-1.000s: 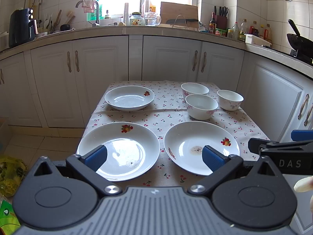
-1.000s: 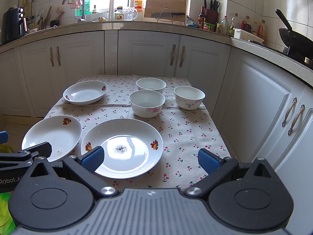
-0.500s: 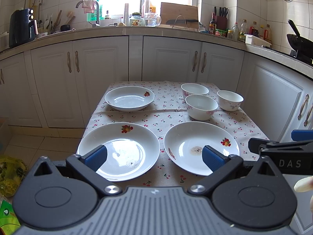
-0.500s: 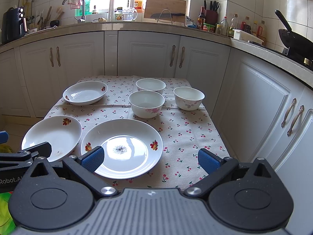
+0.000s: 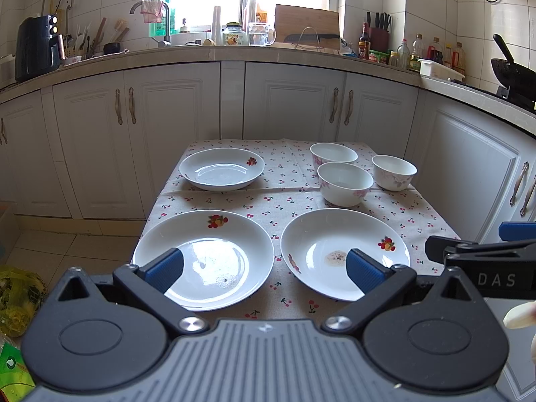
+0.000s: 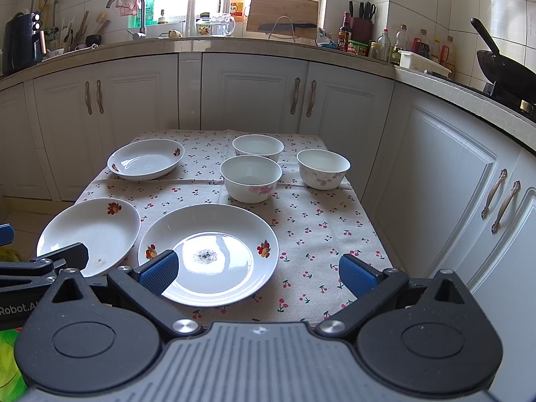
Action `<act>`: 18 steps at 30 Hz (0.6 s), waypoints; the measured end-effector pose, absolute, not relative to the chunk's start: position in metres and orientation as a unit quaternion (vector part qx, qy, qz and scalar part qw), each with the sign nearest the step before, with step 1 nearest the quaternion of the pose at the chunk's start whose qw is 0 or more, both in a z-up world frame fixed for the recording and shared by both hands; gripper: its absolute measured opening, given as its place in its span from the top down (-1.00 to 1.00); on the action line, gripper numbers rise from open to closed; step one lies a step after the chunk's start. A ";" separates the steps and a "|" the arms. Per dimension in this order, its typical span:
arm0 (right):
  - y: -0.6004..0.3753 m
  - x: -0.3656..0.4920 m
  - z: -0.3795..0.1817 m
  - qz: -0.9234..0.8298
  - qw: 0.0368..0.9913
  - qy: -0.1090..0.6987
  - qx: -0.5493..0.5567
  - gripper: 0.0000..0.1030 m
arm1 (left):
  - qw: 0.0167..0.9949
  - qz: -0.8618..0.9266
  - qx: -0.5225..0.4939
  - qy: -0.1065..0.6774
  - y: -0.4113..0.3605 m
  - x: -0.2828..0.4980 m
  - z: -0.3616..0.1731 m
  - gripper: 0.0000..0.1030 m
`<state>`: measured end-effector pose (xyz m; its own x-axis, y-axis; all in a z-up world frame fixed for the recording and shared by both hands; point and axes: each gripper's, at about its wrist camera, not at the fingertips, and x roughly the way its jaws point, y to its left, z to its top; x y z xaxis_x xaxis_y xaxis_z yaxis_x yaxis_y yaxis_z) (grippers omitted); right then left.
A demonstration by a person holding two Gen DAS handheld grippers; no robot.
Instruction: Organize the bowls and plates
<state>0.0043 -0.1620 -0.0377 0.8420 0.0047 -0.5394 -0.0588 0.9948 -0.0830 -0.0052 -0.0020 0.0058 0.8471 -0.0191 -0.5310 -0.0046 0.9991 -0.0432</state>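
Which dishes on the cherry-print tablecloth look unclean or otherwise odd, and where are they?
Two near plates carry residue. The near right plate has a dark speckled patch at its centre; the near left plate has small specks on its base. The far plate and three bowls look clean, upright and undamaged.

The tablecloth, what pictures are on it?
Little red cherries all over the beige tablecloth, clearest in the right wrist view.

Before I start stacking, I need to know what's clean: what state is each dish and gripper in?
Near-left white fruit-print plate: upright, unstacked, few specks.
Near-right white fruit-print plate: upright, unstacked, dark crumbs at centre.
Far white fruit-print plate: upright, looks clean.
Three white floral bowls: upright, separate, empty.
Left gripper: fingers open, empty.
Right gripper: fingers open, empty.
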 end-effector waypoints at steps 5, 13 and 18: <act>-0.162 0.005 -0.037 0.017 0.958 0.281 -0.049 -1.00 | 0.961 -0.004 -0.021 0.276 -0.002 -0.005 0.006 -0.99; -0.161 0.008 -0.035 0.021 0.958 0.280 -0.052 -1.00 | 0.962 -0.010 -0.017 0.272 0.001 -0.005 0.006 -0.99; -0.158 0.012 -0.032 0.033 0.961 0.269 -0.061 -1.00 | 0.964 -0.022 -0.020 0.265 0.008 -0.003 0.005 -0.99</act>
